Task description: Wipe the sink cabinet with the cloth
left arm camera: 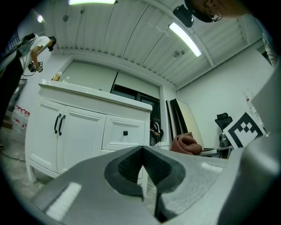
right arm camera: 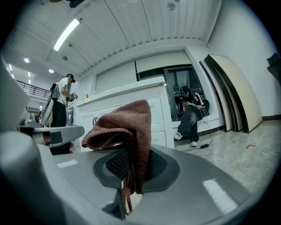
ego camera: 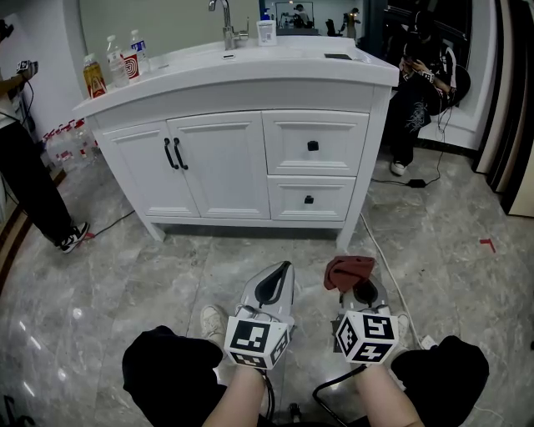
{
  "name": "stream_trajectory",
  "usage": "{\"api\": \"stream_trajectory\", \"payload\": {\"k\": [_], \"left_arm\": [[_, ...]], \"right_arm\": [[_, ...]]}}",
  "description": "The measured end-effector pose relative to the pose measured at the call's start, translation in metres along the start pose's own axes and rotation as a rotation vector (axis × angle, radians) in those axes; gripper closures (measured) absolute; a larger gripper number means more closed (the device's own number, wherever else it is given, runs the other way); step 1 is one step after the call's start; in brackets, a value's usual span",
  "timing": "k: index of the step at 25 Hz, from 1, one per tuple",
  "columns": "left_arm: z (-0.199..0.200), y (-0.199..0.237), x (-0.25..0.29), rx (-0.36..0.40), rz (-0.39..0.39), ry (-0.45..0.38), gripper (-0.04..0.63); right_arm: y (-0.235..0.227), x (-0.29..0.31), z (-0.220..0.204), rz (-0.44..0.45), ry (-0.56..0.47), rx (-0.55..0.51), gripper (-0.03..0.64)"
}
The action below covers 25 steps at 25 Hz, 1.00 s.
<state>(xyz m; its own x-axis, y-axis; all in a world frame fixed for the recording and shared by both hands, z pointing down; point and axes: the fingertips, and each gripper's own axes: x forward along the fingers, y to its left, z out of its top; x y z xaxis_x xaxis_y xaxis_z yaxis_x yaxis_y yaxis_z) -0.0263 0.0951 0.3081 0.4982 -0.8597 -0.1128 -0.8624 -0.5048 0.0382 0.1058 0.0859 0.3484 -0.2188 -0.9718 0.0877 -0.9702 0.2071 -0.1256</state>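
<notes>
The white sink cabinet (ego camera: 242,158) stands ahead with two doors, two drawers and a white basin top; it also shows as the cabinet (left arm camera: 83,132) and the cabinet (right arm camera: 127,107) in the gripper views. My right gripper (ego camera: 357,288) is shut on a reddish-brown cloth (ego camera: 348,270), which drapes over its jaws as the cloth (right arm camera: 125,132). My left gripper (ego camera: 275,279) is shut with nothing in it, its jaw tips meeting. Both grippers hang low over the floor, well short of the cabinet front. From the left gripper view the cloth (left arm camera: 186,143) shows at the right.
Bottles (ego camera: 117,62) and a faucet (ego camera: 225,23) stand on the cabinet top. A person sits at the right (ego camera: 421,79); another stands at the left (ego camera: 33,183). A cable (ego camera: 384,254) runs over the grey marble floor. Leaning boards (ego camera: 509,100) are at far right.
</notes>
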Motion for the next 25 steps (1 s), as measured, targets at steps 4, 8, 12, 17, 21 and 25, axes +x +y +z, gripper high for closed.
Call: {"api": "stream_trajectory", "payload": {"k": [4, 8, 12, 17, 21, 25], "left_arm": [[-0.015, 0.013, 0.02, -0.025, 0.014, 0.02, 0.595], [-0.034, 0.029, 0.05, -0.038, 0.019, 0.047, 0.595], [-0.038, 0.055, 0.083, -0.037, 0.028, 0.044, 0.595], [-0.035, 0.089, 0.118, -0.03, 0.054, 0.023, 0.595], [-0.027, 0.114, 0.14, 0.011, 0.059, 0.024, 0.595], [-0.012, 0.137, 0.159, 0.042, 0.062, 0.001, 0.595]], "right_arm": [[-0.004, 0.028, -0.008, -0.003, 0.025, 0.038, 0.538], [-0.012, 0.068, -0.015, -0.007, 0.05, 0.076, 0.538], [-0.017, 0.113, -0.018, 0.0, 0.063, 0.104, 0.538], [-0.021, 0.164, -0.005, 0.028, 0.049, 0.089, 0.538], [-0.012, 0.203, 0.022, 0.074, 0.011, 0.093, 0.538], [0.009, 0.24, 0.062, 0.149, -0.043, 0.072, 0.538]]}}
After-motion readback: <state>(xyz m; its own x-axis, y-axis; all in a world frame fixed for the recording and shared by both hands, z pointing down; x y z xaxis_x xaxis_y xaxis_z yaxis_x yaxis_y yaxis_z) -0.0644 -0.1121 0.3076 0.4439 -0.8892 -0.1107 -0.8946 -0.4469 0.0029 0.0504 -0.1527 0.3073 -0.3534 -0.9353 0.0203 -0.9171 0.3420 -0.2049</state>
